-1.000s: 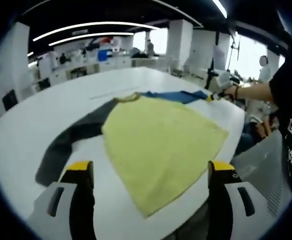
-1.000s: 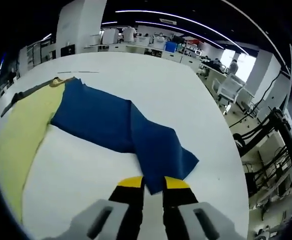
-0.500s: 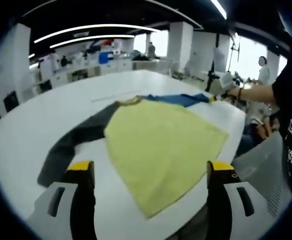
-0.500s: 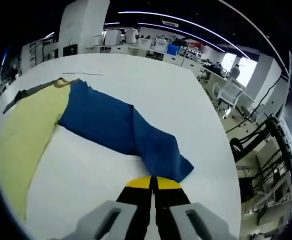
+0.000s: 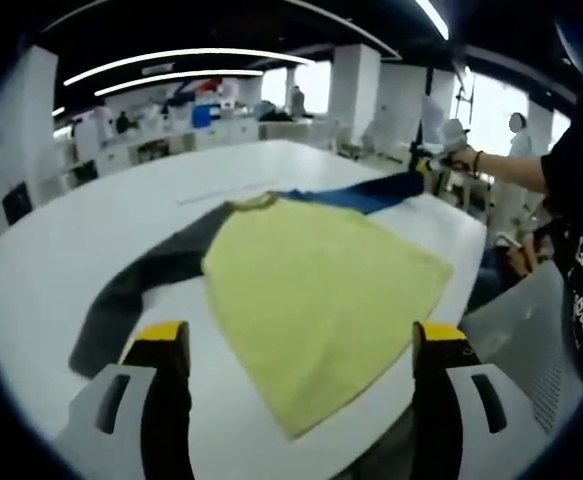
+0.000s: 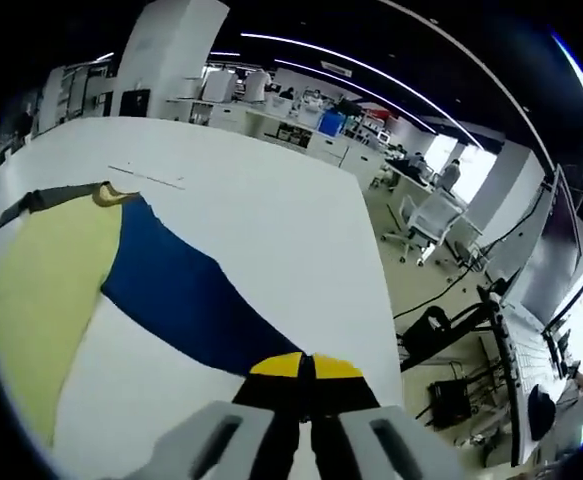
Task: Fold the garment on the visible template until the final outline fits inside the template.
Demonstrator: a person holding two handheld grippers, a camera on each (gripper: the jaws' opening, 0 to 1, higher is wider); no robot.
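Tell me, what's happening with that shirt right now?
Right gripper shut on blue sleeve, lifting it. Left gripper open, holding nothing, over yellow body. Grey sleeve flat on table.

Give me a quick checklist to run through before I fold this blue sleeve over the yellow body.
1. Right gripper clamped on the blue sleeve end: ok.
2. Sleeve lifted off the white table, stretched straight: ok.
3. Left gripper open, holding nothing, free to help: ok.
4. Yellow body lying flat: ok.
5. Dark sleeve spread out, not yet folded: not ok.
6. Template outline under the garment: cannot tell.
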